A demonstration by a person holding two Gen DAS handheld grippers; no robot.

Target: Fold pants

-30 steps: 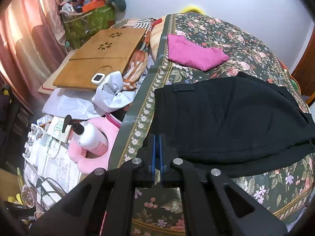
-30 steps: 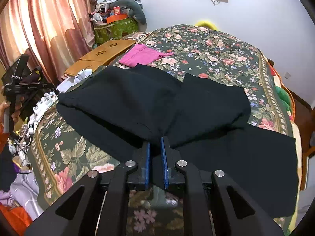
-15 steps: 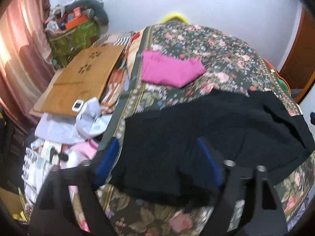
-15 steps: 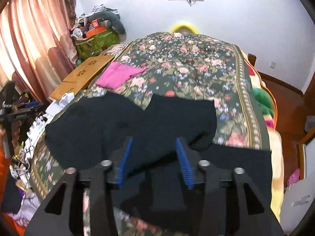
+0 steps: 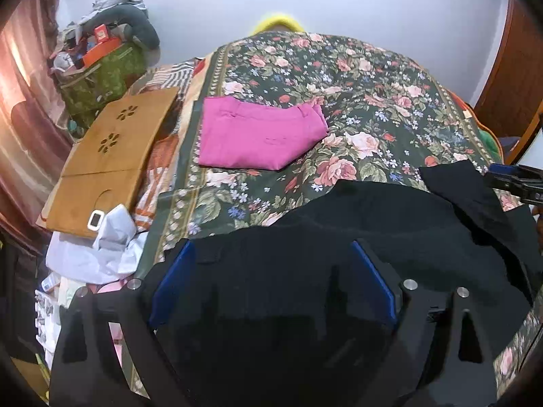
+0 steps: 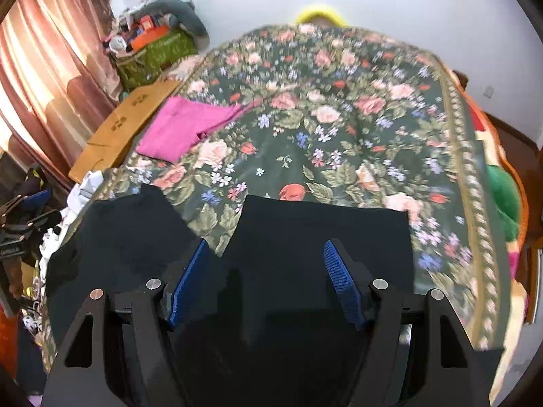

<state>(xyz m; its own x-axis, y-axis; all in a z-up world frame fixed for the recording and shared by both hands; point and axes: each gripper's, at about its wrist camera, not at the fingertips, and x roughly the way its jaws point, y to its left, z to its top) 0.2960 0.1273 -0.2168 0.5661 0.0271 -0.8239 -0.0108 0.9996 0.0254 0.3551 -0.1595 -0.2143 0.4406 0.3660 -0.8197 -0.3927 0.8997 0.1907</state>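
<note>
Change: both claws clenched a second ago, now spread wide; black pants [image 5: 390, 237] dropped back onto the floral bedspread [image 5: 356, 101].
Left claw [image 5: 271, 281]: released, blue pads [image 5: 169, 285] far apart, hovering above the waistband end near the bed's left border.
Right claw [image 6: 268, 281]: released too, blue pads [image 6: 342, 285] apart, nothing between them, hovering above the leg end.
Pants position: near end of the bed, spread across its width; in the right wrist view two dark panels with a wedge of bedspread showing between them.
Meaning for the task: one fold apparently laid and let go; likely another fold to come, so a fresh grip needed.
Edges: left border of the bed just beside the waistband, clutter below it; one black corner [image 5: 454, 183] turned up on the right.
Open room: wide bare bedspread beyond the pants; folded pink garment [image 5: 258, 135] at far left, well apart.
</note>
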